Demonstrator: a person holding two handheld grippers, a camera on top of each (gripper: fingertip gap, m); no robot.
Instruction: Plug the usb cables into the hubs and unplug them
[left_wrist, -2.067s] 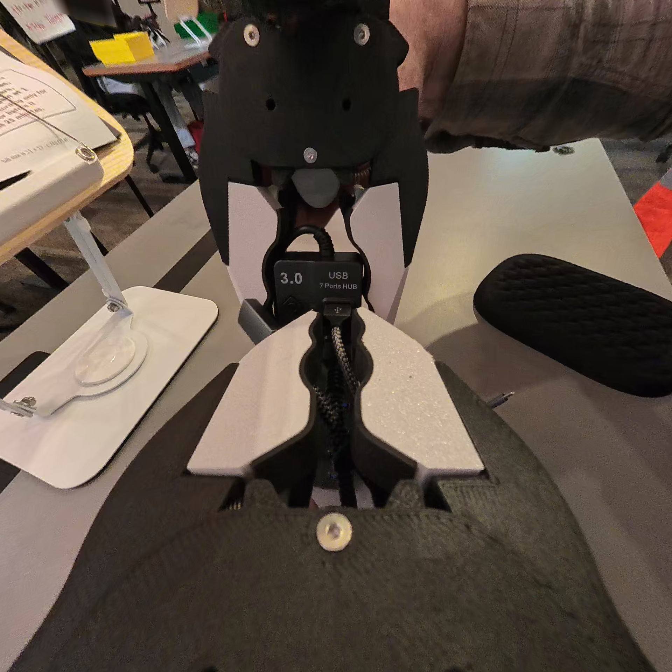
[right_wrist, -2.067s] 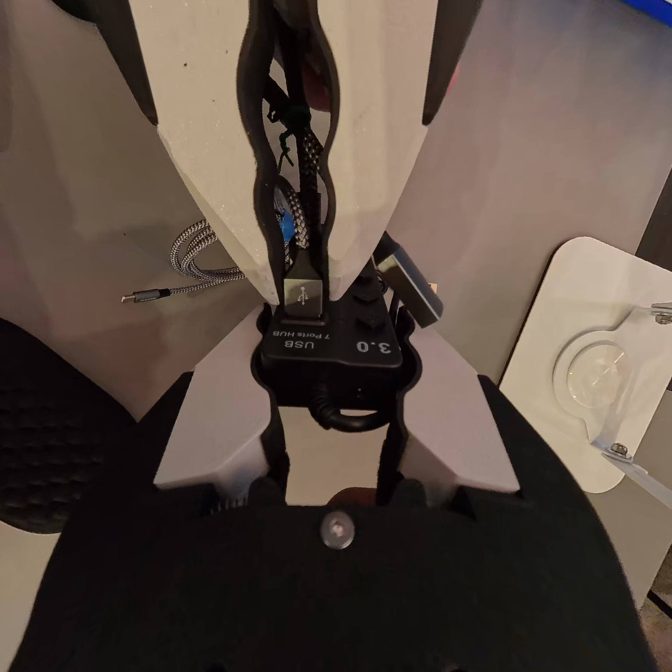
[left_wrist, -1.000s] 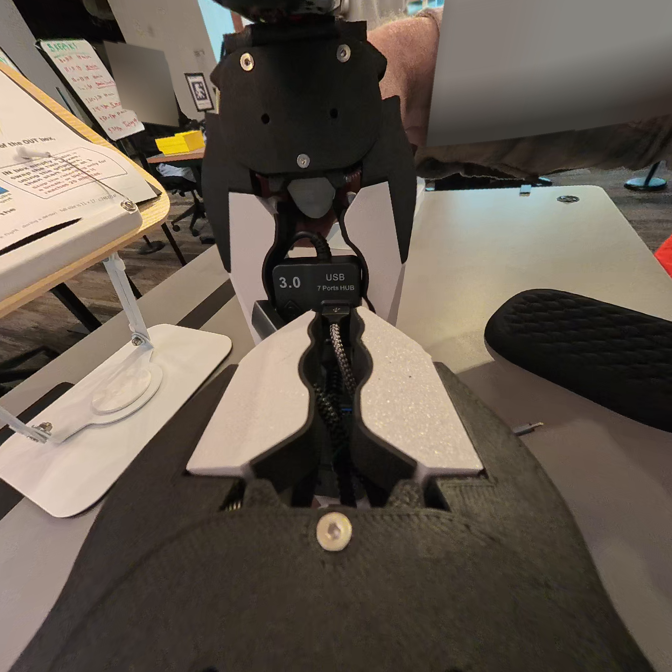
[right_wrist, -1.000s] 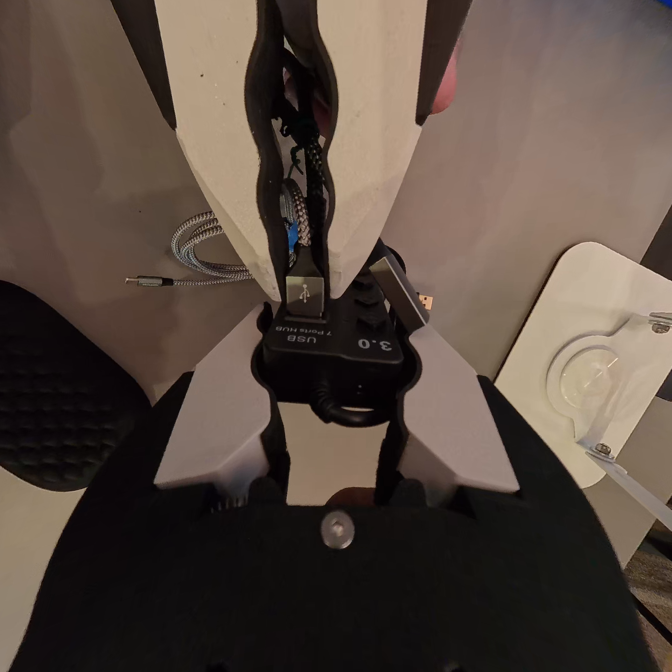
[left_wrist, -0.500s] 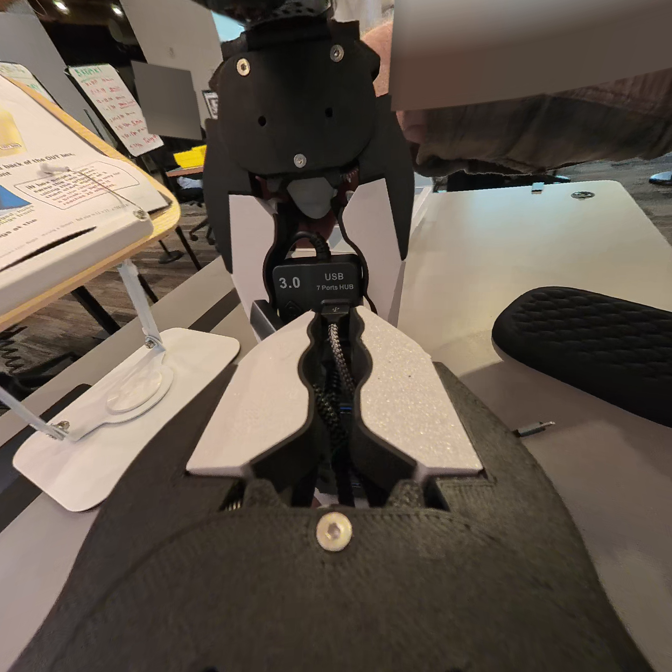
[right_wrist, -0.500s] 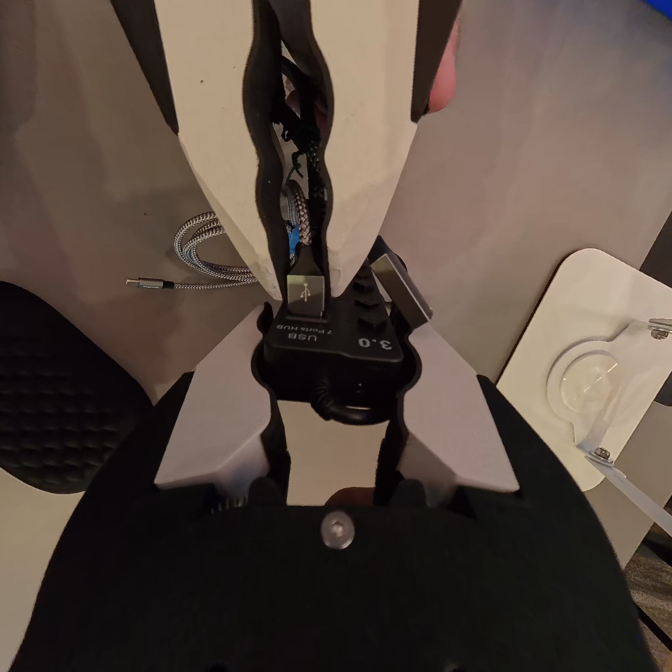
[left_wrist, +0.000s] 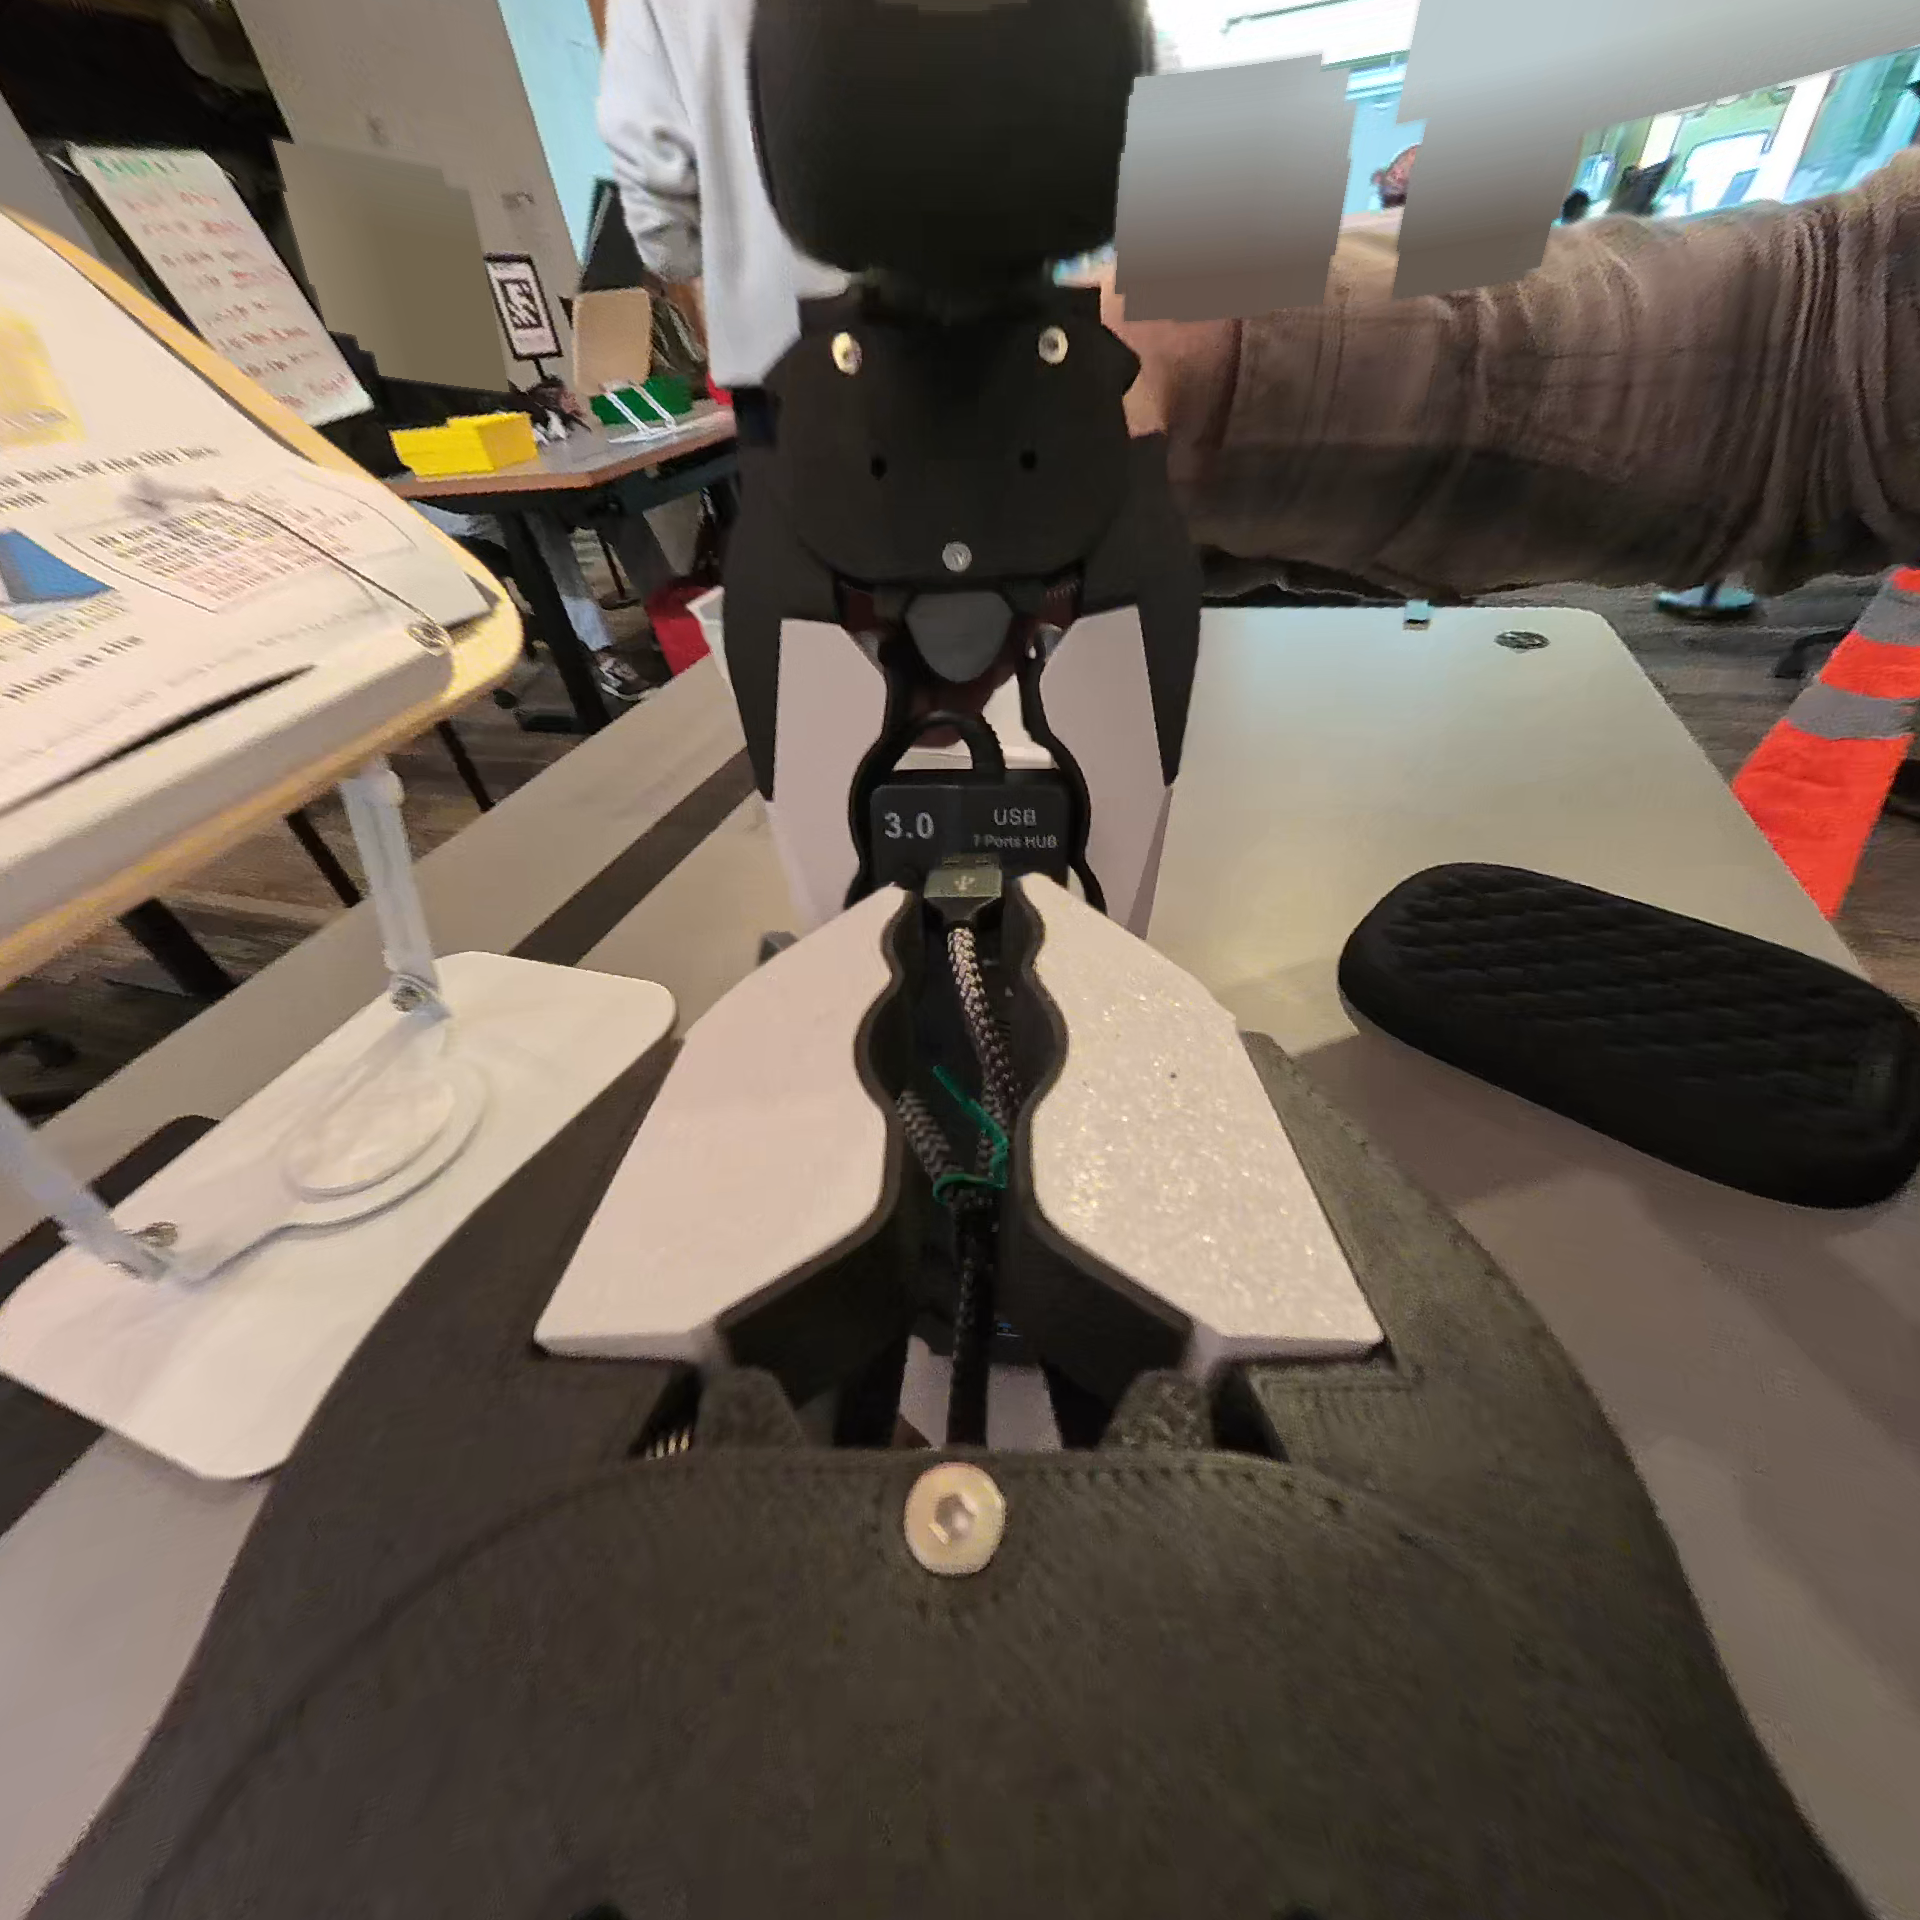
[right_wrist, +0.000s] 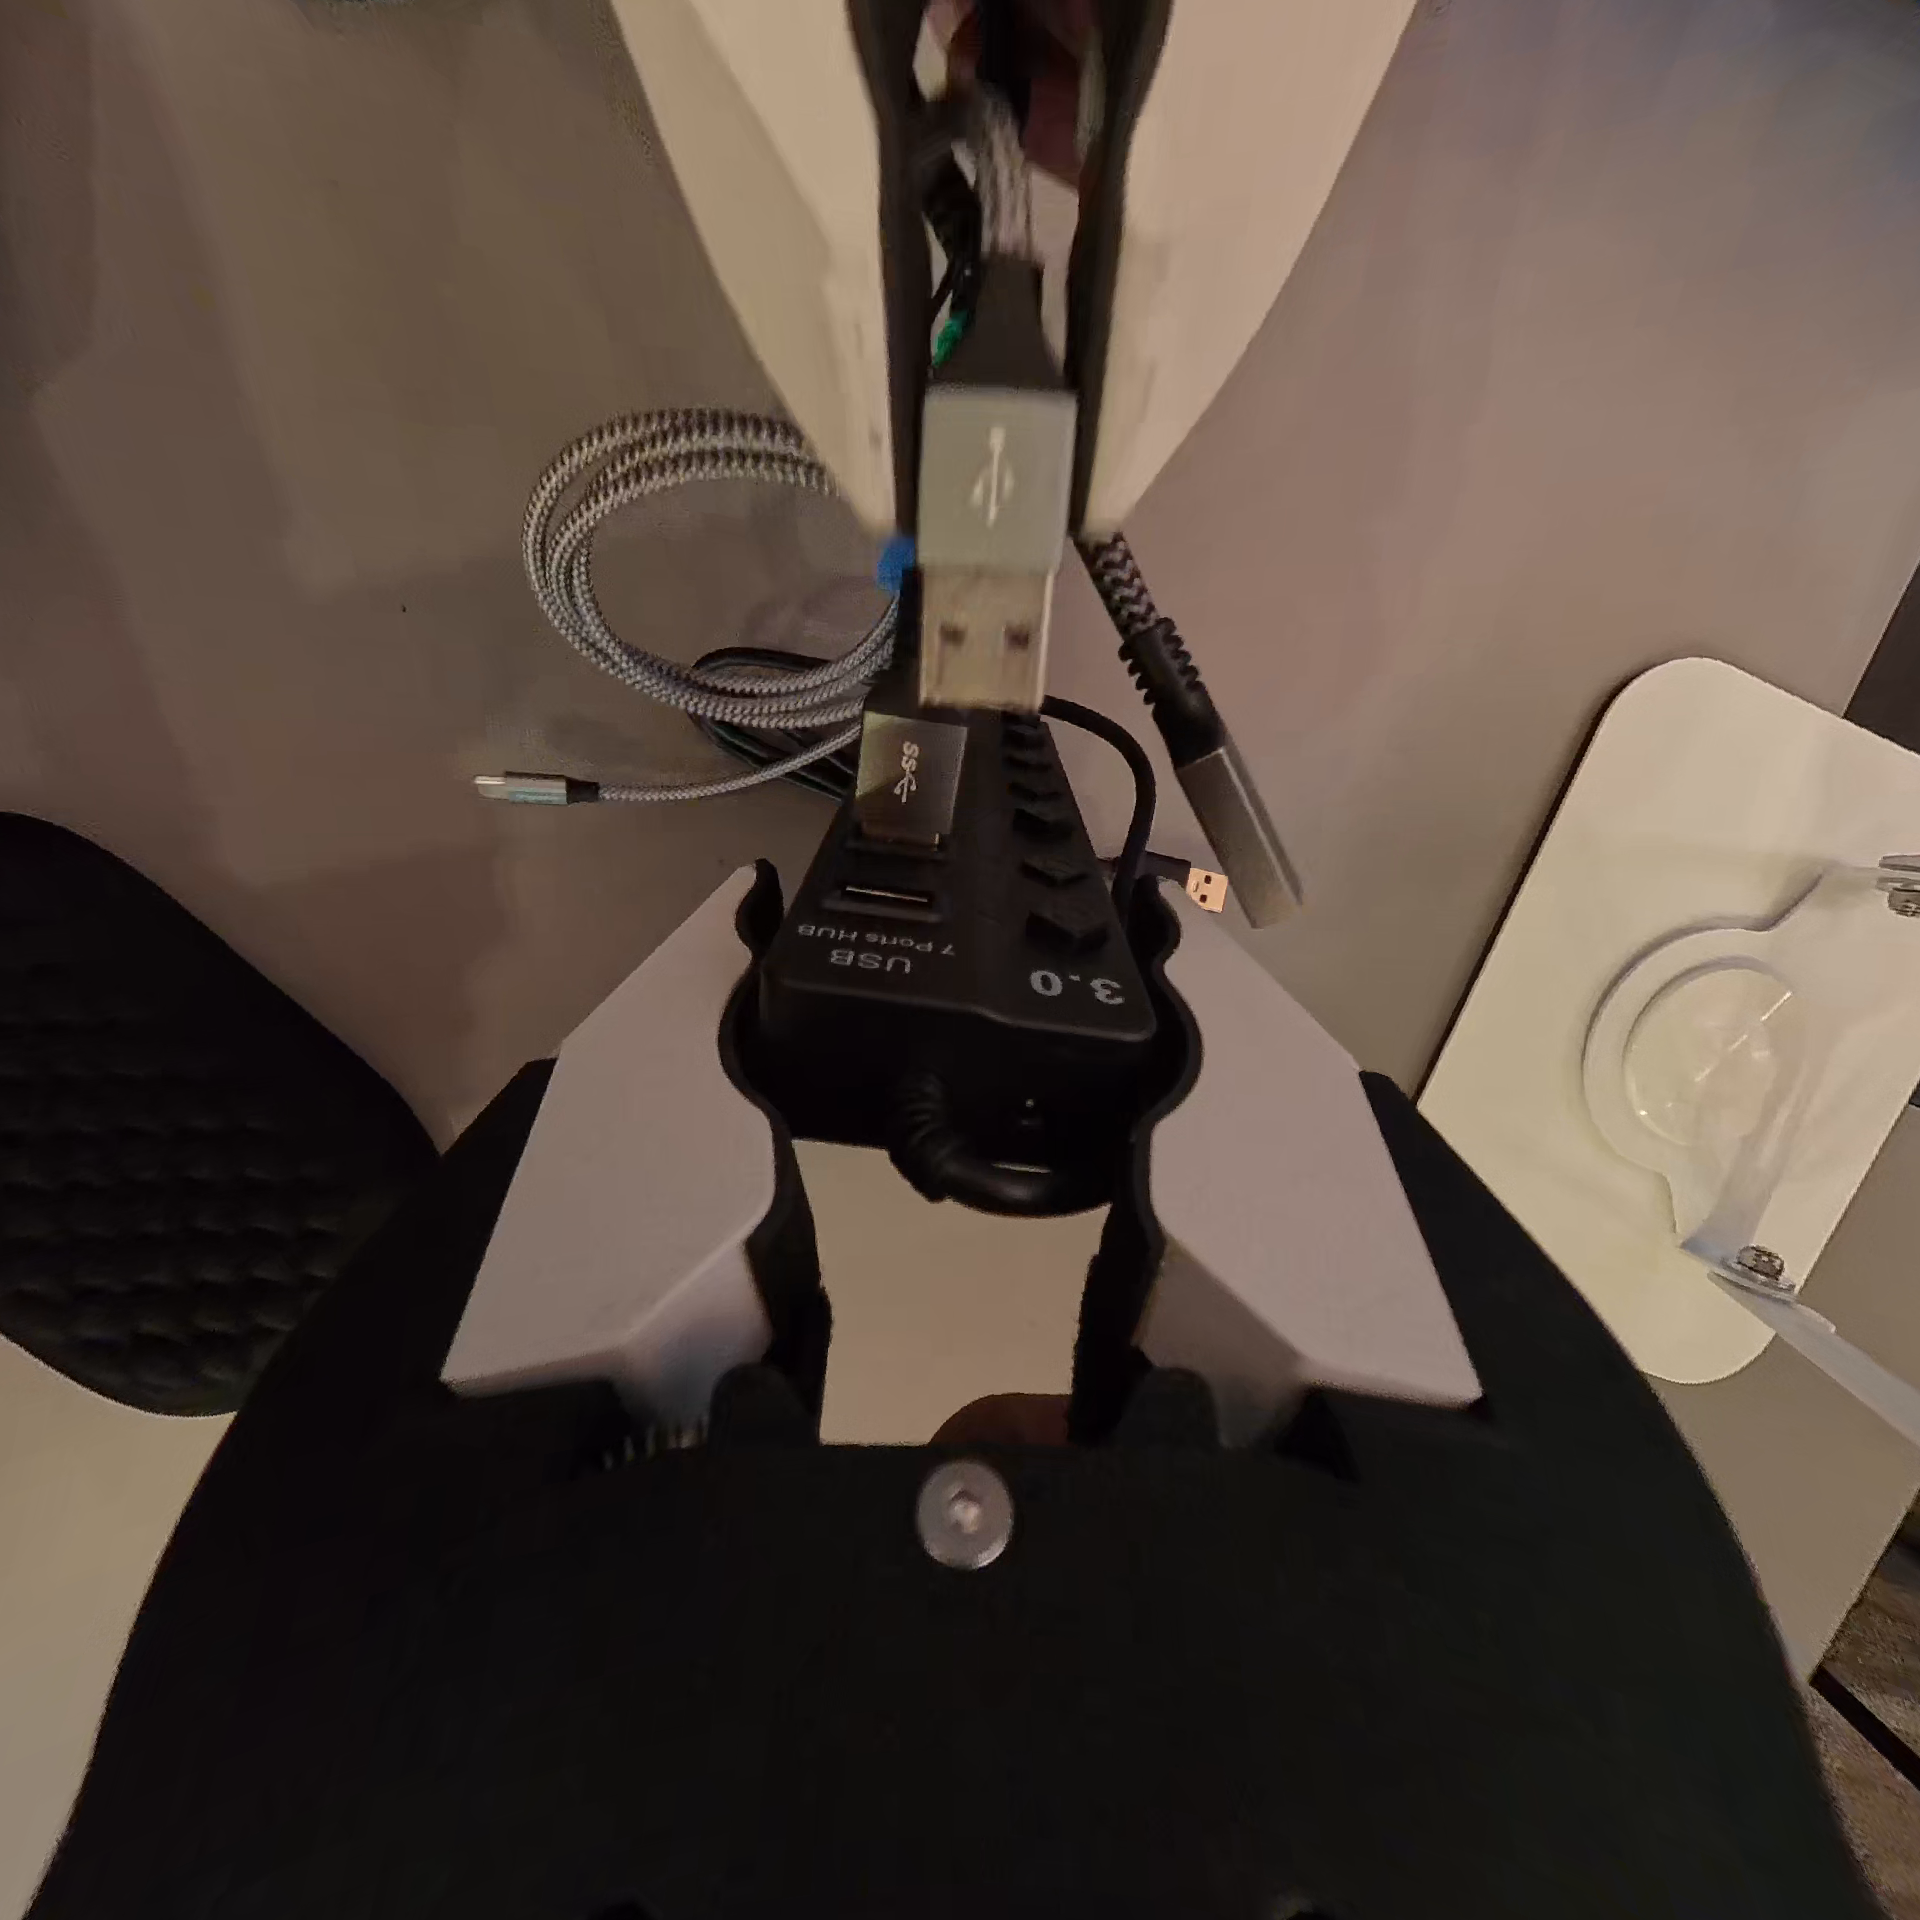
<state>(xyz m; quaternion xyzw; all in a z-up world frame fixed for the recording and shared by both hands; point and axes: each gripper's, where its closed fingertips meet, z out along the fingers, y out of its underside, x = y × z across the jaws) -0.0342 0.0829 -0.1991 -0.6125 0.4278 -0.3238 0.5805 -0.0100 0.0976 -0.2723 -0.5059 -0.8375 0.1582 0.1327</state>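
Now my left tool (left_wrist: 961, 902) pinches the braided USB cable's plug (right_wrist: 992, 488), metal tip clear above the hub (right_wrist: 961, 961); my right tool (right_wrist: 956, 935) clamps that hub.

Grey table (left_wrist: 1403, 748) — black wrist rest (left_wrist: 1621, 1029), white stand base (left_wrist: 312, 1247), coiled braided cable (right_wrist: 665, 582).

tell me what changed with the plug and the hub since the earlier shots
The left tongs, shut on the USB plug, have pulled it out of the black hub: its metal tip now hangs bare above the end port, which earlier held it. The right tongs still clamp the hub's end, and another plug stays seated further along. The loose braided cable and black wrist rest lie where they were.
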